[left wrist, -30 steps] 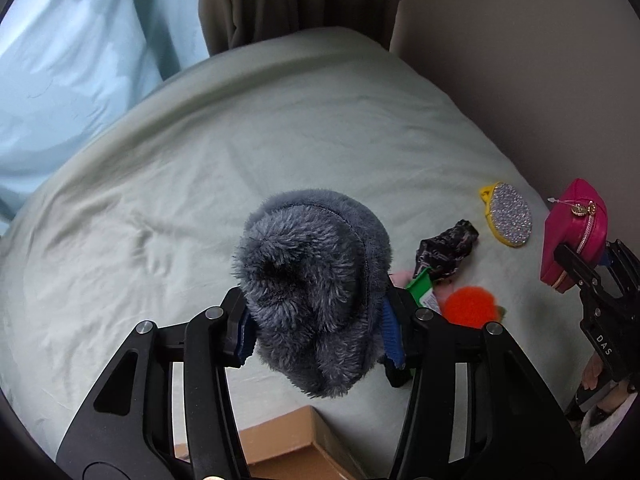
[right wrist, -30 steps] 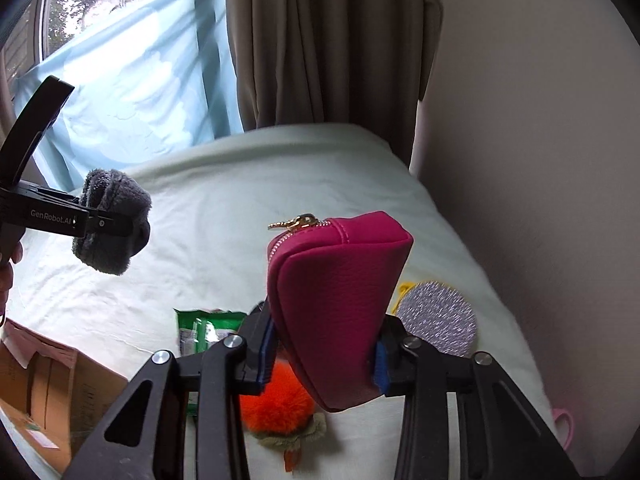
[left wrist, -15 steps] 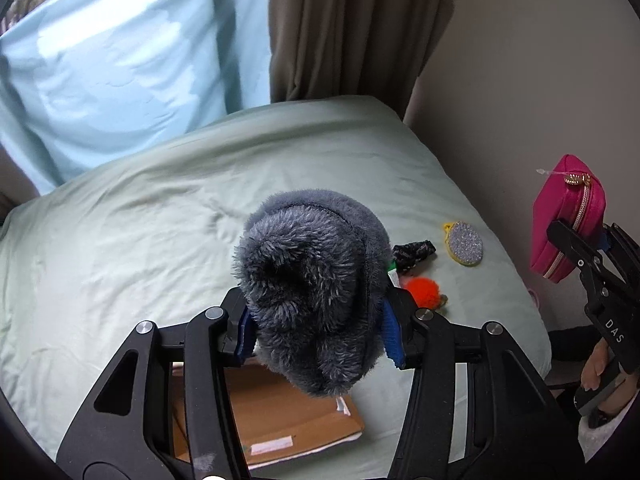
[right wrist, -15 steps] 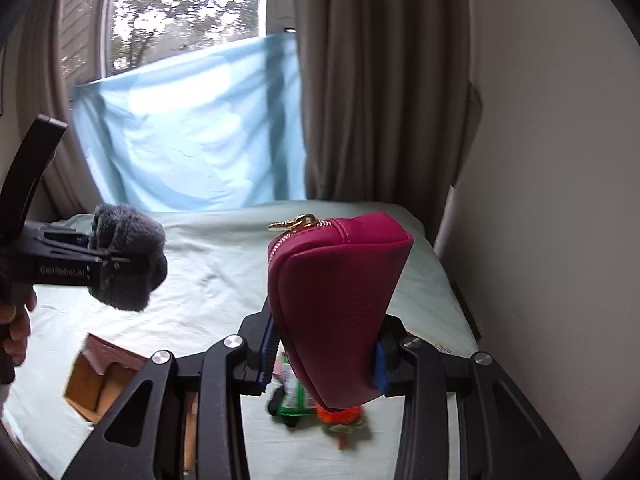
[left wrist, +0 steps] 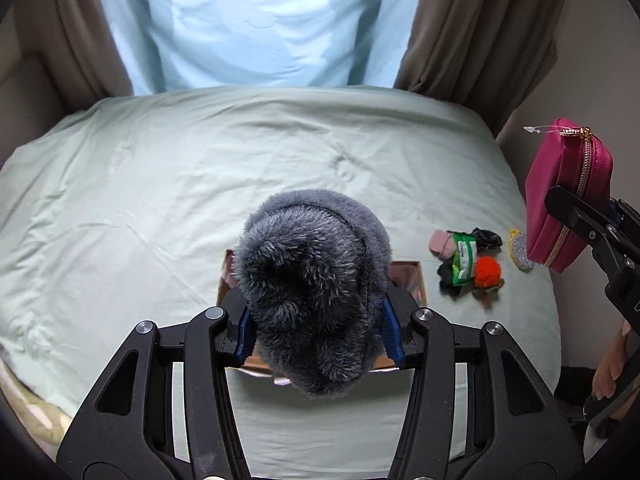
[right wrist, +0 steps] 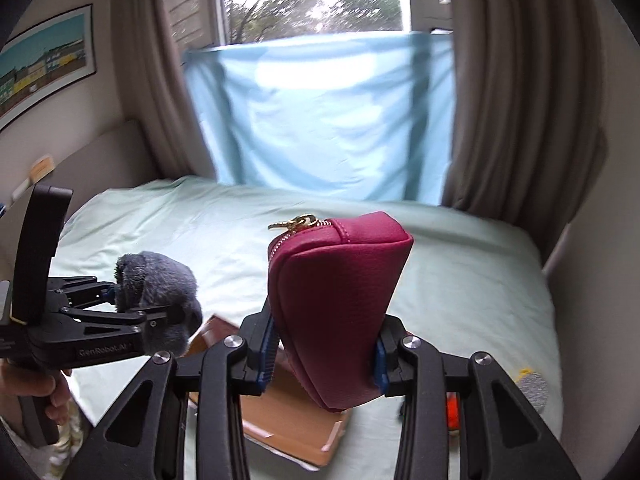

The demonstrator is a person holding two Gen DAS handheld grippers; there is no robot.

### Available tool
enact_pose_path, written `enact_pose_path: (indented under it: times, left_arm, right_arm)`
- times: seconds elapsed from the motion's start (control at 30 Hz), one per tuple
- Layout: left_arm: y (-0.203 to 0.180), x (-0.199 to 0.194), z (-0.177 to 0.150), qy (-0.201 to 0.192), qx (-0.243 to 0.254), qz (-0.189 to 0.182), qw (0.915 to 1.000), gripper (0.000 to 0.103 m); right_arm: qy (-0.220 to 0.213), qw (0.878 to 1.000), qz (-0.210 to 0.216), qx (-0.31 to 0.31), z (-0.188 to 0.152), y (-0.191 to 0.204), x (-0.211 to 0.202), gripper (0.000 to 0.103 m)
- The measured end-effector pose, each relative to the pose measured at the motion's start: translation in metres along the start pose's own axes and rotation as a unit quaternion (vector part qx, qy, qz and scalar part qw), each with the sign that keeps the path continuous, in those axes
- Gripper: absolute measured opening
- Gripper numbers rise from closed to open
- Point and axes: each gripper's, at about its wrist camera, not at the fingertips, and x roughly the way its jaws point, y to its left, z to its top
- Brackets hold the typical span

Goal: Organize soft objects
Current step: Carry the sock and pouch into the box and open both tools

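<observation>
My left gripper (left wrist: 320, 332) is shut on a grey furry plush (left wrist: 312, 292), held high above the bed; the same plush (right wrist: 156, 300) shows at the left of the right wrist view. My right gripper (right wrist: 324, 360) is shut on a magenta zip pouch (right wrist: 340, 312) with a gold pull, and that pouch (left wrist: 568, 200) appears at the right edge of the left wrist view. Under both lies an open cardboard box (right wrist: 288, 420) on the pale green sheet; the plush hides most of the box (left wrist: 408, 280). A small pile sits right of the box: orange pompom (left wrist: 488, 272), green packet (left wrist: 464, 256), pink item (left wrist: 440, 242), black item (left wrist: 486, 237), glittery silver disc (left wrist: 520, 250).
The bed (left wrist: 160, 200) fills the floor between a wall on the right and a headboard on the left. Brown curtains (right wrist: 520, 100) and a light blue cloth (right wrist: 328, 120) hang across the window behind it. A framed picture (right wrist: 44, 68) hangs on the left wall.
Both grippers have risen and pulled back from the bed with their loads still held. The cardboard box has come into view beneath them, and the pile of small items looks smaller and farther.
</observation>
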Motion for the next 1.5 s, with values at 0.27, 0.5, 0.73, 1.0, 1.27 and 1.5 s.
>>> enact_pose_path:
  times: [0.27,0.5,0.73,1.0,1.27,1.5]
  left_arm:
    - [0.045,0.054,-0.037,0.053,-0.023,0.03,0.9979,0.046]
    - [0.067,0.124,-0.051,0.115,-0.004,0.011,0.9933,0.046]
    - [0.067,0.214,-0.07,0.175,0.05,-0.025,0.9829,0.046]
    - [0.059,0.28,-0.084,0.225,0.103,-0.042,0.968,0.046]
    - [0.049,0.292,-0.09,0.257,0.143,-0.065,0.9535,0.103]
    - [0.032,0.276,-0.097,0.248,0.207,-0.064,0.9443,0.103]
  right_arm:
    - [0.14,0.988,0.057,0.032,-0.033,0.054,0.095,0.035]
    - [0.233,0.969,0.041,0.069,-0.075,0.063,0.176,0.035]
    - [0.3,0.946,0.008,0.122,-0.113,0.05,0.239,0.035]
    - [0.351,0.917,-0.011,0.188,-0.142,0.034,0.277,0.035]
    - [0.376,0.906,-0.014,0.192,-0.145,0.027,0.286,0.04]
    - [0.375,0.895,-0.005,0.241,-0.148,0.005,0.28,0.103]
